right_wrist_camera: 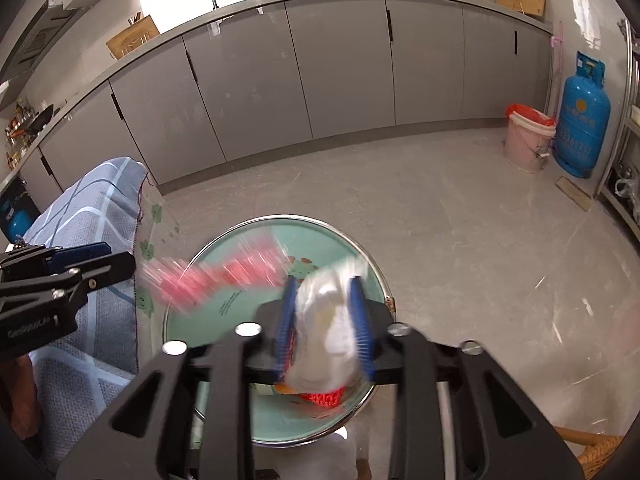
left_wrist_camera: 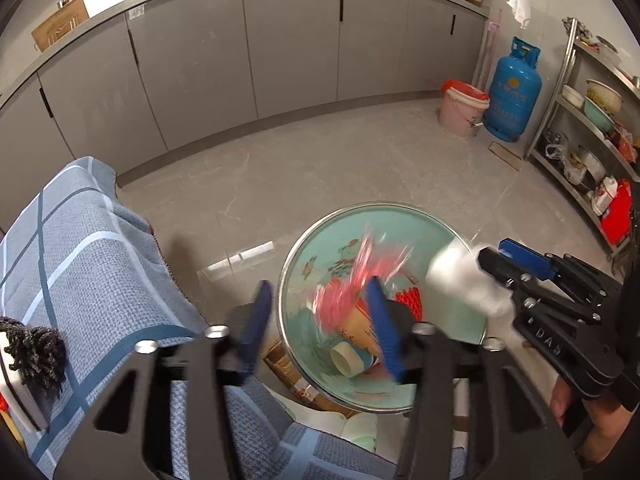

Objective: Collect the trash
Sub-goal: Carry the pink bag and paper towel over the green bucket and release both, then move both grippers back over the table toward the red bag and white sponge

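Crumpled white tissue wad (right_wrist_camera: 332, 332) clamped between the right tool's (right_wrist_camera: 326, 328) blue fingers, above a mint basin (left_wrist_camera: 456, 320), blurred pink wrapper (left_wrist_camera: 352, 284) ahead of the spread, empty left tool (left_wrist_camera: 320, 320), paper cup (left_wrist_camera: 356, 340) inside.

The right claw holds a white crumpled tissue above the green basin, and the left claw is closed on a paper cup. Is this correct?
Not quite. The left claw is open and holds nothing, as the left wrist view shows; the paper cup lies in the green basin. The right claw does hold the white tissue above the basin.
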{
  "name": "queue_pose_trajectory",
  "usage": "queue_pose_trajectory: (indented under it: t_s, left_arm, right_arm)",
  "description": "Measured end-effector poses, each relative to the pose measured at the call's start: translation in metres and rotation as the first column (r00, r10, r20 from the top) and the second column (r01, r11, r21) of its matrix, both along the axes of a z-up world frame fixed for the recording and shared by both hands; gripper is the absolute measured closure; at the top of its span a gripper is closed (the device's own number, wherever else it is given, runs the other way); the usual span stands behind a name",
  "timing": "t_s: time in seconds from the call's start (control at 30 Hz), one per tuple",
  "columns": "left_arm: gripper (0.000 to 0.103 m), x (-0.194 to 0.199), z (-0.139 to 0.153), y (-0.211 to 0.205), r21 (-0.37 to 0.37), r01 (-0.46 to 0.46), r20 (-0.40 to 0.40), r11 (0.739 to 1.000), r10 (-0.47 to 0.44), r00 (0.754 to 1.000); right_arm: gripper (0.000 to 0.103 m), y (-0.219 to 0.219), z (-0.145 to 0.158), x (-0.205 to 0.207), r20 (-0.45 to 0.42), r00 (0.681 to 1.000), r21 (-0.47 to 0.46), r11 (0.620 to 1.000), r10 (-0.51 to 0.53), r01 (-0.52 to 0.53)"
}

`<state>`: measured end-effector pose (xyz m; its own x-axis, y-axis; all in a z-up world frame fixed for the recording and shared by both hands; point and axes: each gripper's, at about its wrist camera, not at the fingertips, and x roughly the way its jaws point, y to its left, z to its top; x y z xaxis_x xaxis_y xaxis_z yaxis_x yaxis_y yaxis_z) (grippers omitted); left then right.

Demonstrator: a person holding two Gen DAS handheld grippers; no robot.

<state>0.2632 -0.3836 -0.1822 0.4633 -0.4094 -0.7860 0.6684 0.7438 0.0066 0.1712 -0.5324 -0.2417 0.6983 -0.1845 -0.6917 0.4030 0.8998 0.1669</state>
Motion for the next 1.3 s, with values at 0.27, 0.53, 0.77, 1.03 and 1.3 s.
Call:
queue_pose_trajectory:
  t_s: [0.27, 0.53, 0.77, 1.03, 1.3]
  left_arm:
    - [0.026, -0.005, 0.008, 0.008, 0.005, -0.036, 0.058, 0.999, 0.036, 0.998]
    - [0.017, -0.01, 0.016, 0.015, 0.006, -0.063, 0.093, 0.998, 0.062, 0.994]
    - [0.016, -0.018, 0.026, 0.03, 0.004, -0.069, 0.132, 0.998, 0.067, 0.989]
    - [0.015, -0.03, 0.04, 0.055, -0.008, -0.088, 0.152, 0.996, 0.088, 0.984]
    - [0.015, -0.036, 0.05, 0.08, -0.026, -0.107, 0.157, 0.994, 0.11, 0.982]
  right_arm:
    - [0.052, 0.005, 0.002, -0.01, 0.012, 1.0, 0.014, 1.0, -0.015, 0.014]
    - [0.037, 0.012, 0.008, -0.017, 0.022, 0.999, 0.007, 0.999, -0.033, 0.033]
    - [0.03, 0.02, 0.012, -0.022, 0.027, 0.999, 0.018, 0.999, -0.04, 0.04]
    - [0.025, 0.042, 0.021, -0.019, 0.044, 0.999, 0.015, 1.0, -0.004, 0.003]
    - [0.024, 0.068, 0.032, -0.011, 0.051, 0.998, 0.012, 0.999, 0.036, -0.036]
